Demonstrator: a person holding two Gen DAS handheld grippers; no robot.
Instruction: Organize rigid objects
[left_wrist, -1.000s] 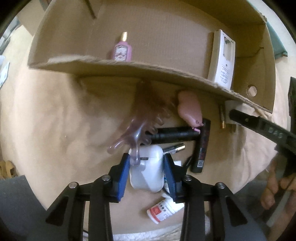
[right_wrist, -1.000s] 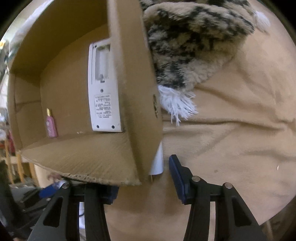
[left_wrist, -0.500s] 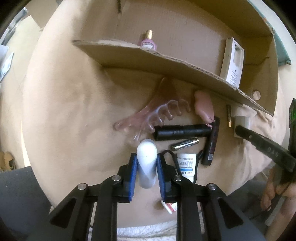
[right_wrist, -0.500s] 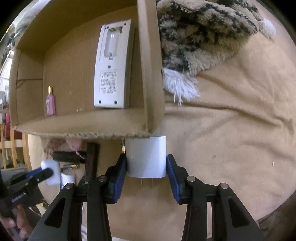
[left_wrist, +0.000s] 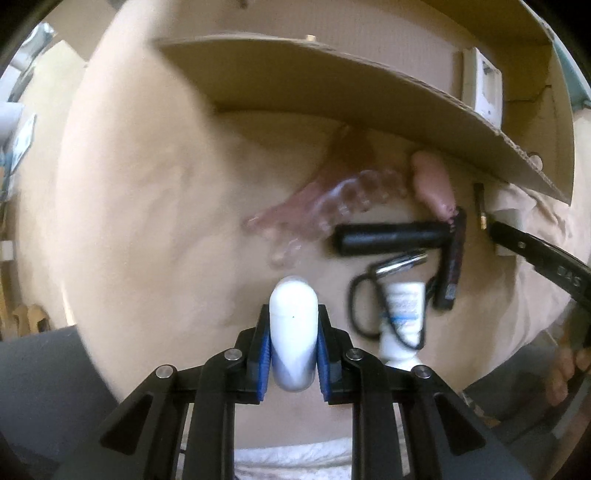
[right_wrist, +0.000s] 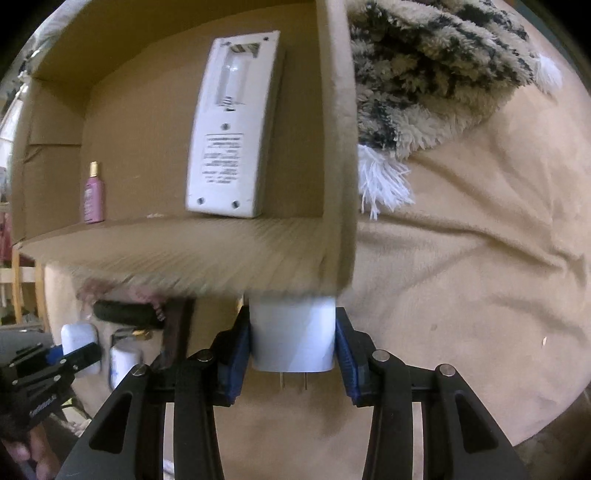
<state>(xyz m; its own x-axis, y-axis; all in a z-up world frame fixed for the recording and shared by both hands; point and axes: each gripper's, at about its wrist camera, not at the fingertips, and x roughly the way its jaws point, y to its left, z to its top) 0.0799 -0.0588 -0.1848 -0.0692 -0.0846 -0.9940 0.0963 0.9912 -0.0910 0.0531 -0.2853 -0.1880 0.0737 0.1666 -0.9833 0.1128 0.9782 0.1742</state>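
My left gripper is shut on a white earbud case, held above the tan blanket in front of the cardboard box. My right gripper is shut on a white plug adapter, prongs pointing toward me, right below the box's near right corner. Inside the box a white remote leans on the right wall and a pink perfume bottle stands at the left. The left gripper and case also show in the right wrist view.
On the blanket by the box lie a clear pink hair claw, a pink object, a black flashlight, a dark bar, a white tube and a black cord. A spotted fluffy blanket lies right of the box.
My left gripper closed on the earbud case, turned it on edge and lifted it back from the pile. My right gripper closed on the plug adapter at the box corner.
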